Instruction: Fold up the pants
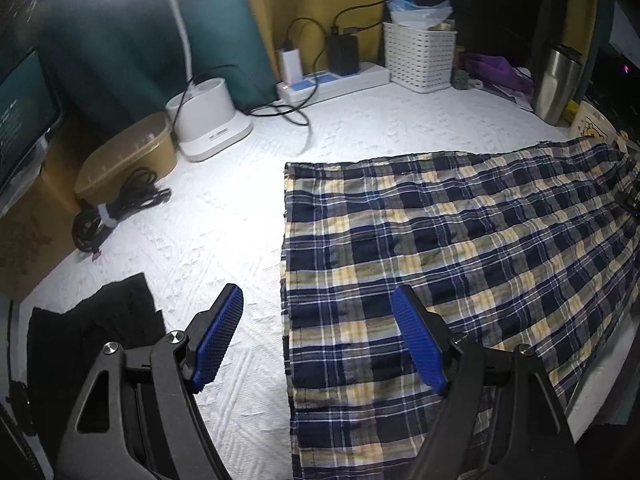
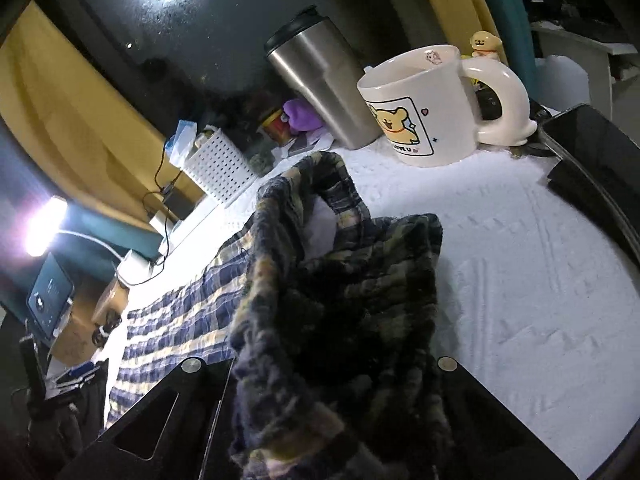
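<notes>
Navy, yellow and white plaid pants (image 1: 460, 248) lie flat on a white textured table cover (image 1: 224, 220), filling the right half of the left wrist view. My left gripper (image 1: 316, 296) hovers open over their left edge, its blue pads (image 1: 218, 336) wide apart and touching nothing. In the right wrist view the near end of the pants (image 2: 340, 280) is bunched and raised off the cover, and my right gripper (image 2: 332, 380) is shut on it. The cloth hides its fingertips. The flat part of the pants (image 2: 176, 312) stretches away to the left.
Along the back stand a white basket (image 1: 420, 56), a steel tumbler (image 1: 556, 80), a power strip (image 1: 336, 80) and a white lamp base (image 1: 212, 120). A tan box (image 1: 124, 160), a cable bundle (image 1: 116, 212) and black cloth (image 1: 96, 320) sit left. A bear mug (image 2: 432, 112) stands beyond the raised cloth.
</notes>
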`<state>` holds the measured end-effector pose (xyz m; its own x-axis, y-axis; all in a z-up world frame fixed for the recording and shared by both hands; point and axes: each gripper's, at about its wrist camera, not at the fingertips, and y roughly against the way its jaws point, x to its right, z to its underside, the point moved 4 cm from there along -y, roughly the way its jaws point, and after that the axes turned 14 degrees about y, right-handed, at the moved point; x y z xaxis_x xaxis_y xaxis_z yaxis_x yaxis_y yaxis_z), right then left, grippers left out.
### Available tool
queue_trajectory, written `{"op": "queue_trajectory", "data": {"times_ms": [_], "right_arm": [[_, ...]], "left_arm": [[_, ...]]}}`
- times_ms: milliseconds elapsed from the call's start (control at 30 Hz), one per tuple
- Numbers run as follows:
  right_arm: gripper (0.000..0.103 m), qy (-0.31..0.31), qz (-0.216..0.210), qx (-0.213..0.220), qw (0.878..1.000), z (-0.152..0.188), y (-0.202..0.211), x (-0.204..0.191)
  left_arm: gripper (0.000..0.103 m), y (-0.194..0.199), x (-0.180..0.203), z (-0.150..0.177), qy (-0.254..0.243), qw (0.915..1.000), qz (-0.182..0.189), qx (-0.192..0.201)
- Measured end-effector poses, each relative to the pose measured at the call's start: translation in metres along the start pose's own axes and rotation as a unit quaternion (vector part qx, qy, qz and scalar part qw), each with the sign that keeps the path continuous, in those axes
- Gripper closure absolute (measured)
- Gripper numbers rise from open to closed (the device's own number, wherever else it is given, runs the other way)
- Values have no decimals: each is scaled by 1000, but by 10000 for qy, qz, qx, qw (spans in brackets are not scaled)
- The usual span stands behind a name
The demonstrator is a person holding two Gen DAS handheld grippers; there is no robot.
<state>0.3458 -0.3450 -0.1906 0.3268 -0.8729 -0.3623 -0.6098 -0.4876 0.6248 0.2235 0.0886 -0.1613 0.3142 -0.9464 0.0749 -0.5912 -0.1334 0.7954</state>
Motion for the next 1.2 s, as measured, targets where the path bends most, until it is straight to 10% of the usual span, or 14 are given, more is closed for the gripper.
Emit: {"op": "queue_trajectory", "data": {"times_ms": [400,1200], "right_arm": [[93,100,291,265,9992,-9,42,12],[93,911,486,321,9941,-36,55,-84]], "left_arm": [[25,10,29,-5,-121,9994,224,224],[25,26,-14,-5,79,9949,577,829]]}}
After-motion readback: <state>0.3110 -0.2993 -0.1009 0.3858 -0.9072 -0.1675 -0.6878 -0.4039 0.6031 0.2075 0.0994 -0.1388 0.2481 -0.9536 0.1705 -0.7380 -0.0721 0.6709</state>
